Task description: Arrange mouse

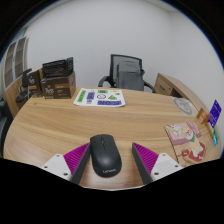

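Mouse (103, 157) sits at the table's (110, 125) near edge between the gripper's (110, 165) spread fingers, gaps either side, framed for grasping.

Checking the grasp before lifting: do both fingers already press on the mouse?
No: the mouse rests on the table between the fingers, gaps either side.

Tool (113, 160) held low and level, pointing forward. Fingers spread wide, one at each side, both angled inward toward the tips. Magenta pads (75, 156) facing each other across a broad gap. White finger bodies visible beneath the pads. Neither pad pressing on anything; clear space at the inner face of each. Holding hand out of sight behind the camera.
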`<action>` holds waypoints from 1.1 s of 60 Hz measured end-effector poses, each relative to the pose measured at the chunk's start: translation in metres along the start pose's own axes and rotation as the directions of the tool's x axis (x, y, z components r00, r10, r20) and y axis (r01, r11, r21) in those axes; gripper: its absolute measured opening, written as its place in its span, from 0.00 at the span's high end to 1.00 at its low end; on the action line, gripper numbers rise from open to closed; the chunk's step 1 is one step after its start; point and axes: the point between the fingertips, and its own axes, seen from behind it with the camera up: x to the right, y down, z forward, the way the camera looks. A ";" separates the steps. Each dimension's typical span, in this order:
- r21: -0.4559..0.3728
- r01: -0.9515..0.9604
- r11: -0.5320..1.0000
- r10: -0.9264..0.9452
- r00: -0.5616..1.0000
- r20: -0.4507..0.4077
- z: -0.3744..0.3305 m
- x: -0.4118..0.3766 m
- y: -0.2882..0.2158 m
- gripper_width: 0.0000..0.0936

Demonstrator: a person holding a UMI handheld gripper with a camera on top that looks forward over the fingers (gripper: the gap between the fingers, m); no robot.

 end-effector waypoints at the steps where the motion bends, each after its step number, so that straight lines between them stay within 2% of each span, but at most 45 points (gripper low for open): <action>1: 0.001 0.000 1.000 0.000 1.000 -0.001 0.001 0.001 -0.001 0.07; 12: -0.012 -0.003 1.000 0.003 1.000 -0.008 0.010 0.005 -0.008 0.07; 17: -0.026 -0.008 1.000 0.008 1.000 -0.004 0.010 0.002 -0.007 0.11; 22: -0.028 -0.001 1.000 0.001 1.000 0.009 0.010 -0.004 -0.006 0.24; 25: -0.032 -0.003 0.999 0.003 1.000 0.024 0.010 -0.010 -0.005 0.37; 26: -0.033 -0.006 0.999 0.007 0.999 0.031 0.010 -0.012 -0.004 0.44; 32: -0.052 -0.007 0.999 0.008 1.000 0.011 0.008 -0.011 -0.002 0.52; 43: -0.084 -0.011 0.996 0.014 0.999 0.038 0.007 -0.013 -0.002 0.69; 54: -0.090 -0.044 0.995 0.048 0.998 0.042 -0.005 -0.010 -0.007 0.69; 66: -0.003 -0.086 0.996 0.086 0.996 0.004 -0.052 0.049 -0.070 0.69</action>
